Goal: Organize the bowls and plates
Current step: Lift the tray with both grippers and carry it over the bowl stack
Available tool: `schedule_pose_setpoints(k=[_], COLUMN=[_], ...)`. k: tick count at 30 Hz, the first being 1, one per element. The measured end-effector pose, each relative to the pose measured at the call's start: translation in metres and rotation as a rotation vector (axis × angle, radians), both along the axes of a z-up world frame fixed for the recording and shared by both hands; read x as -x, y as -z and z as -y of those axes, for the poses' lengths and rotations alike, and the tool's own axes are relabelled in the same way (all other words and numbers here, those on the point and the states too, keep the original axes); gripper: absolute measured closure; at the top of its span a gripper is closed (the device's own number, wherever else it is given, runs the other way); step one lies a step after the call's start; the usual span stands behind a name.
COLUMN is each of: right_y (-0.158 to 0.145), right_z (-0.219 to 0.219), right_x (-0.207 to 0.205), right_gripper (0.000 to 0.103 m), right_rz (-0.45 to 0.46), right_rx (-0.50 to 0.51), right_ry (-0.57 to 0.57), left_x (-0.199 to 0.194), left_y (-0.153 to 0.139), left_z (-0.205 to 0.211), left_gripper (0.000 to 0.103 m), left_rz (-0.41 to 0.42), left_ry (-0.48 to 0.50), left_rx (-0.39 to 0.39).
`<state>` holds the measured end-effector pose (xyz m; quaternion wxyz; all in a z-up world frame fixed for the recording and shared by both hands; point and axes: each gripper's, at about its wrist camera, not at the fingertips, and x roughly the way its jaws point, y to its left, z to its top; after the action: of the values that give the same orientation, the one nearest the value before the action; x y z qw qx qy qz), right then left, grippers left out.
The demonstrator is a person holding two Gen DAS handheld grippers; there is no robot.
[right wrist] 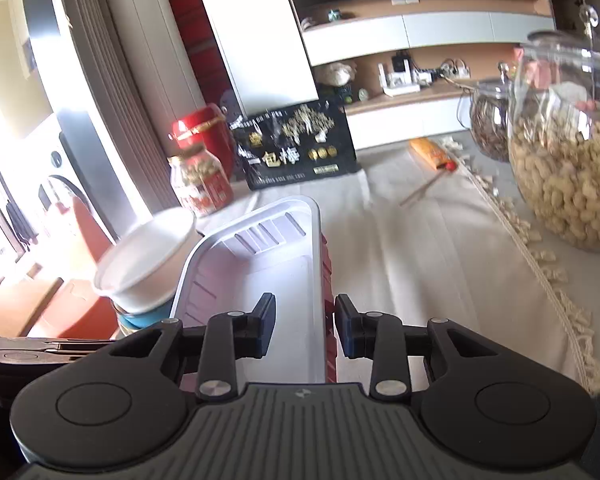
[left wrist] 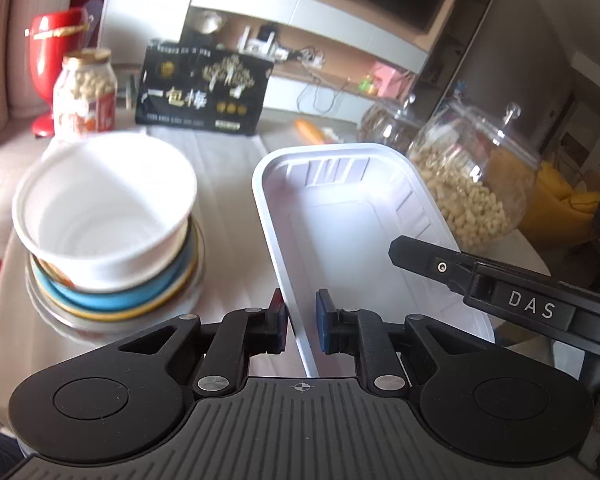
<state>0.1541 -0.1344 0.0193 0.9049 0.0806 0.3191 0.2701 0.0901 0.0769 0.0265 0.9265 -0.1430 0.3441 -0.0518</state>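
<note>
A white rectangular plastic tray (left wrist: 356, 216) is held tilted above the table. My left gripper (left wrist: 301, 322) straddles its left rim with a gap beside each pad. My right gripper (right wrist: 305, 326) straddles its right rim (right wrist: 318, 280), jaws a little apart; its finger (left wrist: 428, 256) shows in the left wrist view. A white bowl (left wrist: 104, 204) sits on top of a stack with a blue bowl (left wrist: 140, 292) and a yellow-rimmed plate (left wrist: 112, 314). The stack also shows in the right wrist view (right wrist: 148, 260).
The cloth-covered table (right wrist: 440, 248) carries a black gift box (left wrist: 204, 92), a nut jar with a red label (left wrist: 84, 96), a red canister (left wrist: 56, 40), and two lidded glass jars (left wrist: 472, 184) of nuts on the right. An orange packet (right wrist: 430, 152) and chopsticks (right wrist: 424, 188) lie behind.
</note>
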Motion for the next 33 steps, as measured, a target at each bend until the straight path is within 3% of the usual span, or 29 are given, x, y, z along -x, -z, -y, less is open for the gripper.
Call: schedule_pose_setpoints(k=[5,9,11,14,17,21,28,33], right_y=[-0.063,-0.075,-0.072,-0.059,-0.038,-0.021,-0.002,-0.004], right_z=[-0.031,-0.075,-0.1,-0.134,-0.151,-0.169,-0.179,-0.165], right_x=[-0.012,-0.023,-0.029,-0.039,-0.045,-0.044,-0.066,-0.052], right_gripper=[0.071,0.071,0.071,0.071,0.071,0.071,0.07,0.066], right_rz=[0.097,0.085,0.074,0.046,-0.014,0.007,-0.055,-0.005], right_rx=[-0.101,-0.165,-0.166,-0.126,-0.125,-0.065,-0.033,-0.046], right_ry=[-0.063,-0.148,-0.174,-0.168,-0.127,-0.104,-0.085,-0.074], left_x=[0.002,0.009,0.007,0.004,-0.008,-0.02,-0.041,-0.034], left_y=[-0.056,-0.07,-0.067,-0.053,-0.034,-0.018,0.005,-0.001], left_z=[-0.043,-0.08,-0.098,-0.125,-0.145,-0.152,-0.17,-0.173], left_gripper=[0.087,0.087,0.087,0.087,0.087,0.087,0.087,0.086], left_rz=[0.041,0.06,0.066,0.073,0.003,-0.025,-0.075,-0.04], left_ry=[-0.036,-0.118,-0.148,-0.177,-0.188,-0.196,-0.19,-0.201], left_rx=[-0.037,-0.107,-0.096,-0.018,0.011,0.027,0.097,0.108])
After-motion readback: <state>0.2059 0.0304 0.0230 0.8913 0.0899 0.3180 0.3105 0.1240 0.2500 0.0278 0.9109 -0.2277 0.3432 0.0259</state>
